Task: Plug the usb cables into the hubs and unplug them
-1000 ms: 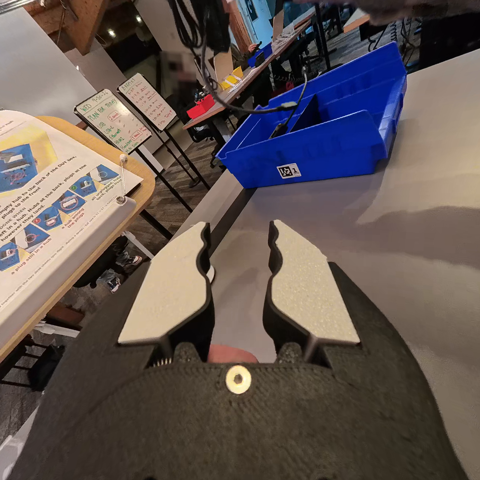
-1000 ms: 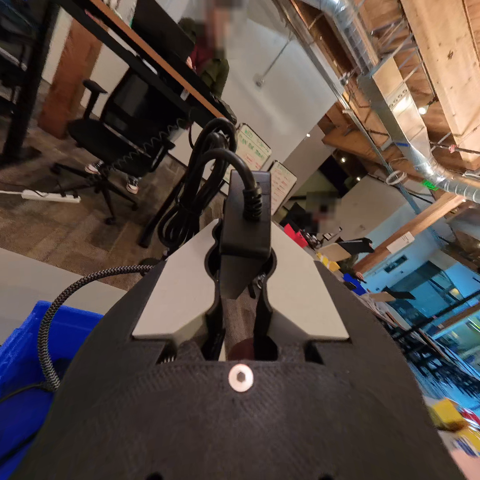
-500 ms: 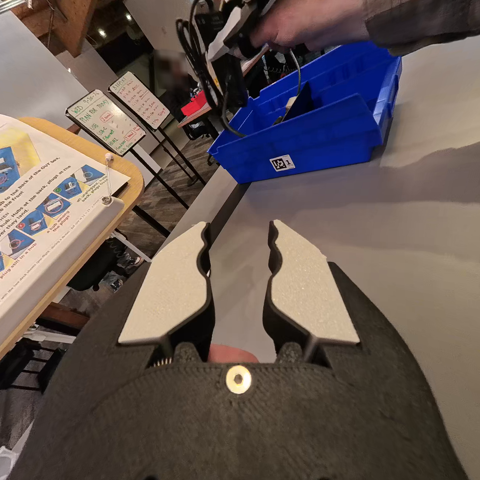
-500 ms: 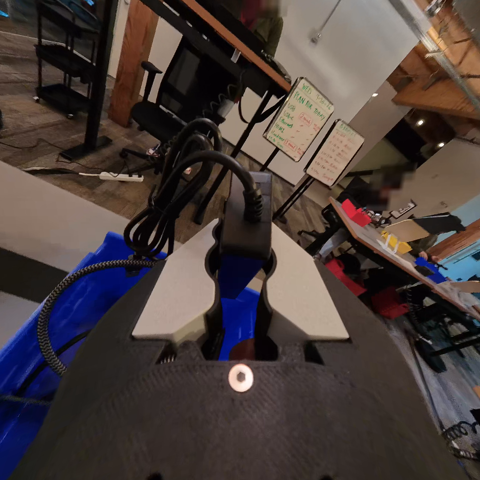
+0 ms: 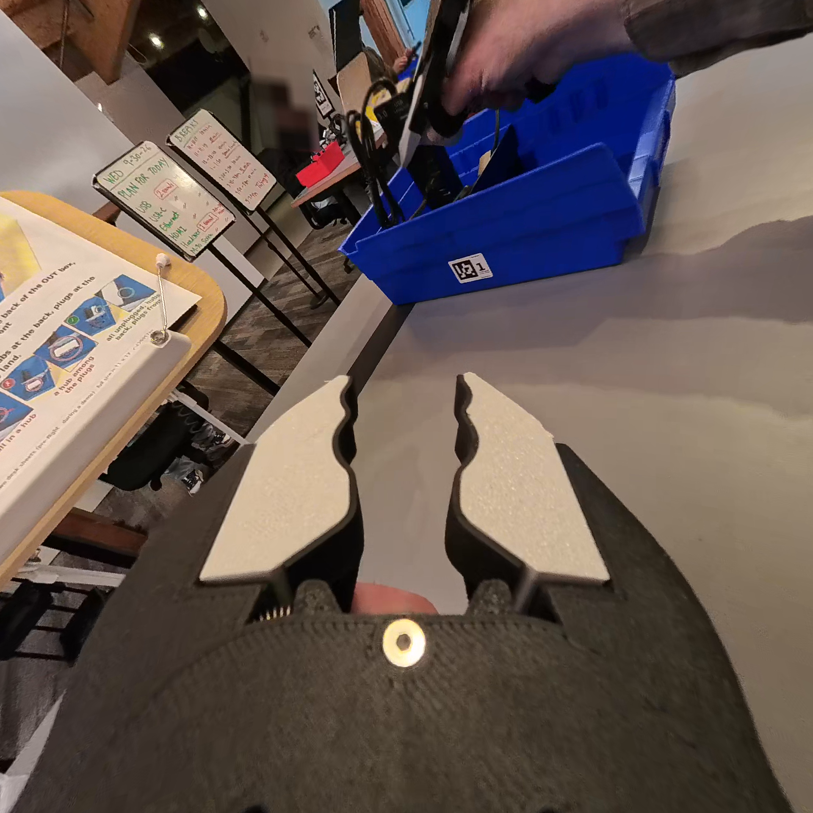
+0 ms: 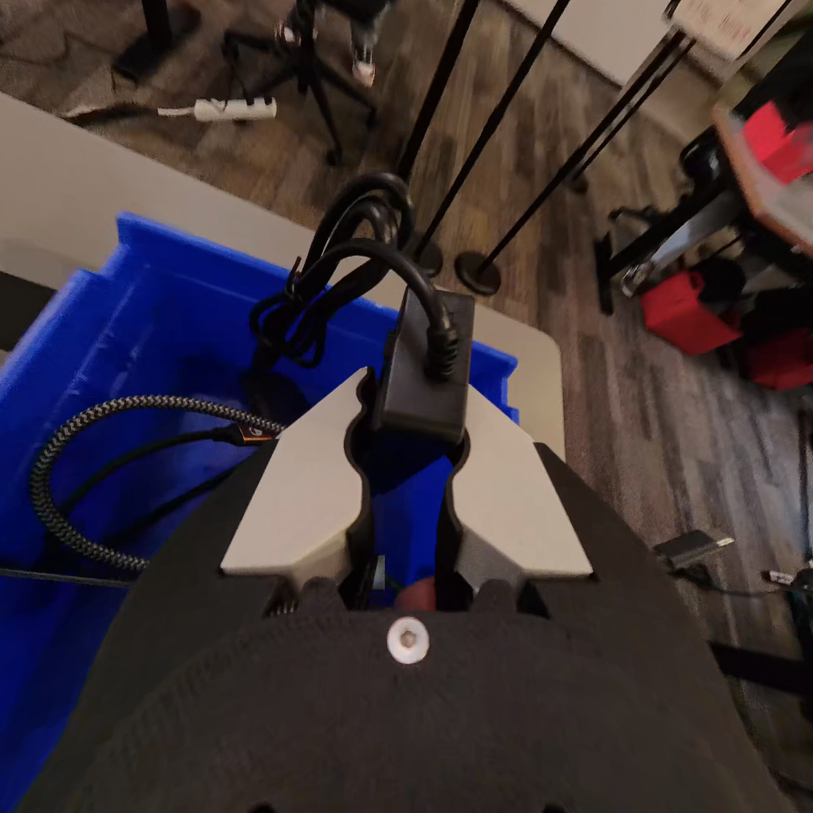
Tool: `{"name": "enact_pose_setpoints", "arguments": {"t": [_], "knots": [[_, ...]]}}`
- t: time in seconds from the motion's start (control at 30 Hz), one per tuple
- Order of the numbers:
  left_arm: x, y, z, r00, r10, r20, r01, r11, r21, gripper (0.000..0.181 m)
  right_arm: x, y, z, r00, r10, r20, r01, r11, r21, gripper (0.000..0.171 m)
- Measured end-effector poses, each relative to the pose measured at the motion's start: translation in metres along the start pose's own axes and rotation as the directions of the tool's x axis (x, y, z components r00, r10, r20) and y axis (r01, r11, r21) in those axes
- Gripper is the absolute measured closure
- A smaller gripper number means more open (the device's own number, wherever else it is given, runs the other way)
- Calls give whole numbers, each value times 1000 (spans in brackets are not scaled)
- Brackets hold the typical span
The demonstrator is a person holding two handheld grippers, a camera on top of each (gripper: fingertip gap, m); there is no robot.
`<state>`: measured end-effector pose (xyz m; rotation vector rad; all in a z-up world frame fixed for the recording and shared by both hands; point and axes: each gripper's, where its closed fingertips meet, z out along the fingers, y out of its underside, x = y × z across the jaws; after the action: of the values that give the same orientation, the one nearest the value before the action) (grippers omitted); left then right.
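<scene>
My right gripper [image 6: 418, 387] is shut on a black USB hub [image 6: 424, 374] and holds it tilted down over the blue bin [image 6: 145, 308]. The hub's black coiled cable [image 6: 352, 246] loops off its top and hangs into the bin. A braided grey cable [image 6: 66, 462] with a plug [image 6: 248, 433] curls in the bin at the left. My left gripper [image 5: 402, 391] is open and empty, low over the grey table [image 5: 616, 418]. In the left wrist view the right gripper [image 5: 429, 101], held by a hand [image 5: 506, 57], dips the hub into the blue bin [image 5: 506, 237].
A tilted board with an instruction sheet [image 5: 66, 352] stands left of the table edge. Two whiteboards on stands [image 5: 162, 202] are on the floor beyond. A power strip [image 6: 233, 108], stand legs and red boxes [image 6: 686, 312] sit on the floor past the table. The left gripper's tips are roughly 40 cm from the right gripper's.
My right gripper has tipped downward and lowered the hub and its cable toward the blue bin. My left gripper has stayed open and nearly still.
</scene>
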<state>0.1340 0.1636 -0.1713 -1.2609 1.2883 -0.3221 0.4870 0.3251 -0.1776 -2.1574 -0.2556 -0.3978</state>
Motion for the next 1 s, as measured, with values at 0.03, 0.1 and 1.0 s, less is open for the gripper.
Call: {"name": "enact_pose_setpoints", "arguments": {"t": [0.03, 0.1, 1.0], "knots": [[0, 0, 0, 1000, 0, -1, 0, 1000, -2, 139, 1, 3, 2, 1000, 14, 1, -14, 1000, -18, 144], [1, 1, 1, 1000, 9, 1, -9, 1000, -6, 138, 1, 4, 3, 999, 48, 25, -47, 998, -48, 144], [-92, -56, -97, 992, 24, 123, -5, 988, -154, 112, 23, 78, -157, 990, -28, 135, 38, 997, -71, 111]]}}
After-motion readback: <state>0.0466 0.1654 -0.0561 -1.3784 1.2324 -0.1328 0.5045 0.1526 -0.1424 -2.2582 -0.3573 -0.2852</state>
